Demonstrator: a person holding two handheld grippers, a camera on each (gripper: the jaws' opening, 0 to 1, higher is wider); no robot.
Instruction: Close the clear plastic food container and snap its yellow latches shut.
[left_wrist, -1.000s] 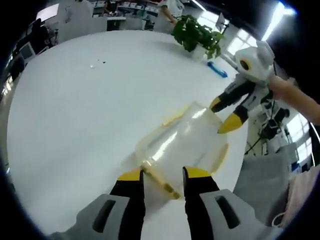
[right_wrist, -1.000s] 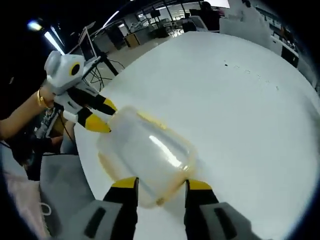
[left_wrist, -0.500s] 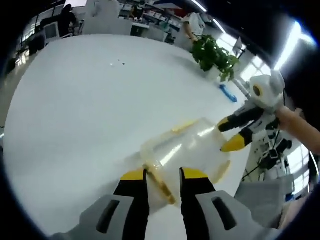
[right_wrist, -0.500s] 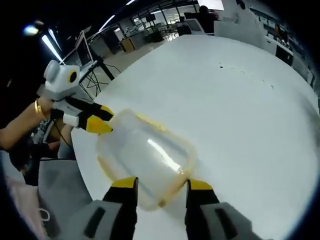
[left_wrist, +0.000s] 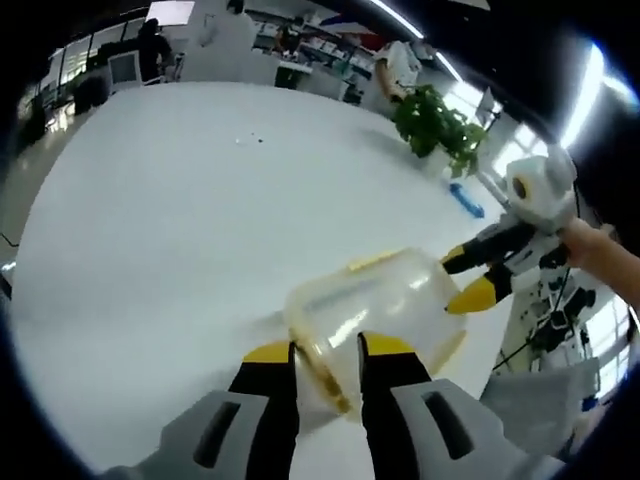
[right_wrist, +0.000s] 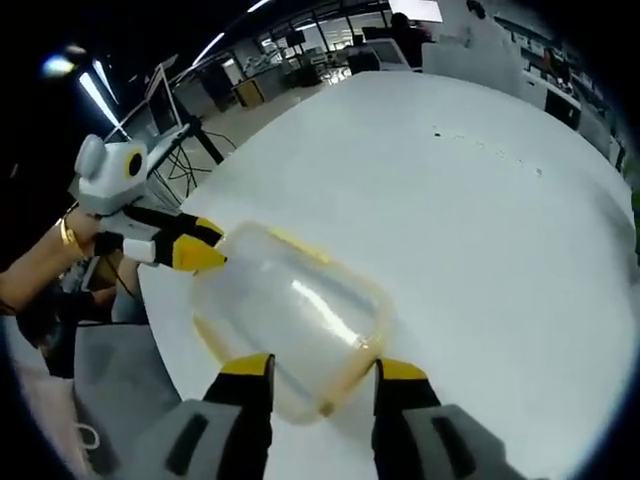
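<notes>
- In the left gripper view, the left gripper (left_wrist: 327, 352) is rising from the bottom centre with its yellow-tipped jaws standing close together, pinching the yellow latch (left_wrist: 322, 372) on the near end of the box (left_wrist: 375, 305).
- The box is lying at lower centre of that view, just beyond the jaw tips, running up and to the right; its clear lid is sitting on top.
- The table (left_wrist: 170, 220) edge is curving close along the bottom and lower right of that view, so the box is sitting near the rim, while wide bare white surface is stretching away to the upper left.
- At the box's far right end the right gripper (left_wrist: 478, 282) is coming in from the right, its lower yellow tip touching the box corner.
- A plant (left_wrist: 435, 122) is standing at the far table edge, upper right, with a blue object (left_wrist: 466, 199) just below it.
- In the right gripper view, the right gripper (right_wrist: 320, 372) is standing at bottom centre with jaws apart, straddling the near end of the box (right_wrist: 290, 320) without clamping it.
- The left gripper (right_wrist: 195, 245) is meeting the box's far left end at middle left; I cannot tell its grip from here.
- The table (right_wrist: 480, 230) edge is running down the left side, with open surface lying to the upper right.
</notes>
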